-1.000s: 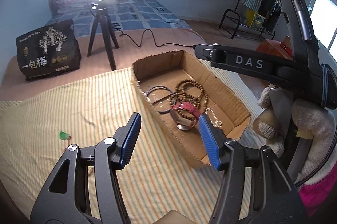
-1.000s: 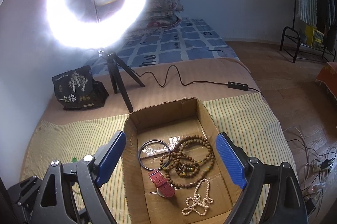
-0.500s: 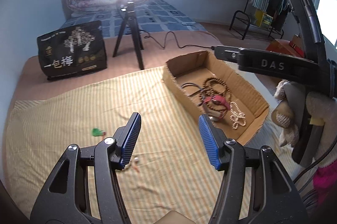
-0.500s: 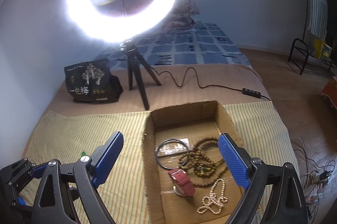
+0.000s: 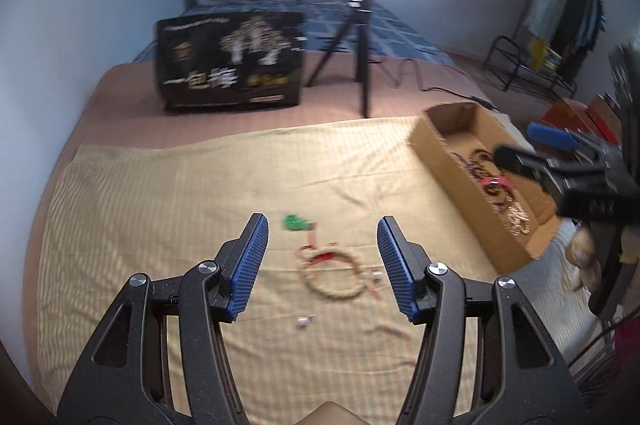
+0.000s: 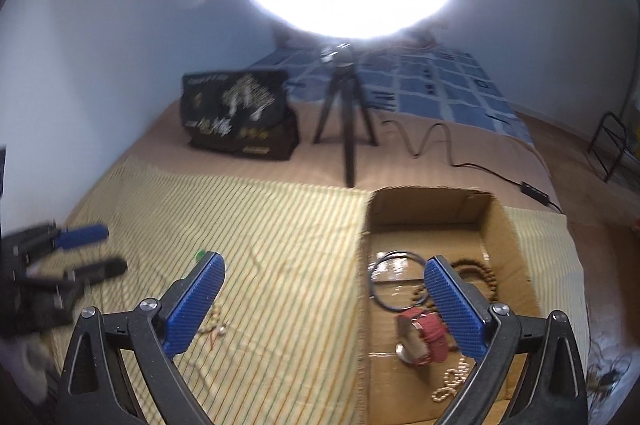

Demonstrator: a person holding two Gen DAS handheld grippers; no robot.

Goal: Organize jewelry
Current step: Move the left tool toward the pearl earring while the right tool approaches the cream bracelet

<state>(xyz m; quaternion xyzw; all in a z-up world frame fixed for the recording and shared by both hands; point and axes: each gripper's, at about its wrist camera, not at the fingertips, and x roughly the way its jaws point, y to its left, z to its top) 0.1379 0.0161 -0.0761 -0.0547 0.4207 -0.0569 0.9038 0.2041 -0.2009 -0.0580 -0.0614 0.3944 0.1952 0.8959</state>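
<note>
My left gripper (image 5: pixel 320 261) is open and empty, just above a pale bead bracelet (image 5: pixel 333 275) with a red cord on the striped cloth. A green pendant (image 5: pixel 295 222) and small silver earrings (image 5: pixel 304 321) lie near it. My right gripper (image 6: pixel 320 305) is open and empty over the left wall of the cardboard box (image 6: pixel 362 289). The box (image 5: pixel 452 167) holds a black ring (image 6: pixel 394 279), a red watch (image 6: pixel 424 335), brown beads (image 6: pixel 482 273) and a pearl string (image 6: pixel 450 385).
A ring light on a black tripod (image 5: pixel 360 53) stands behind the cloth, with its cable (image 6: pixel 440 141) running right. A black printed bag (image 5: pixel 230 61) stands at the back left. The striped cloth (image 5: pixel 160 209) covers the bed. A clothes rack (image 5: pixel 532 65) stands far right.
Both grippers swung left, away from the box. The left gripper now faces the bracelet, pendant and earrings on the cloth. Both stay open.
</note>
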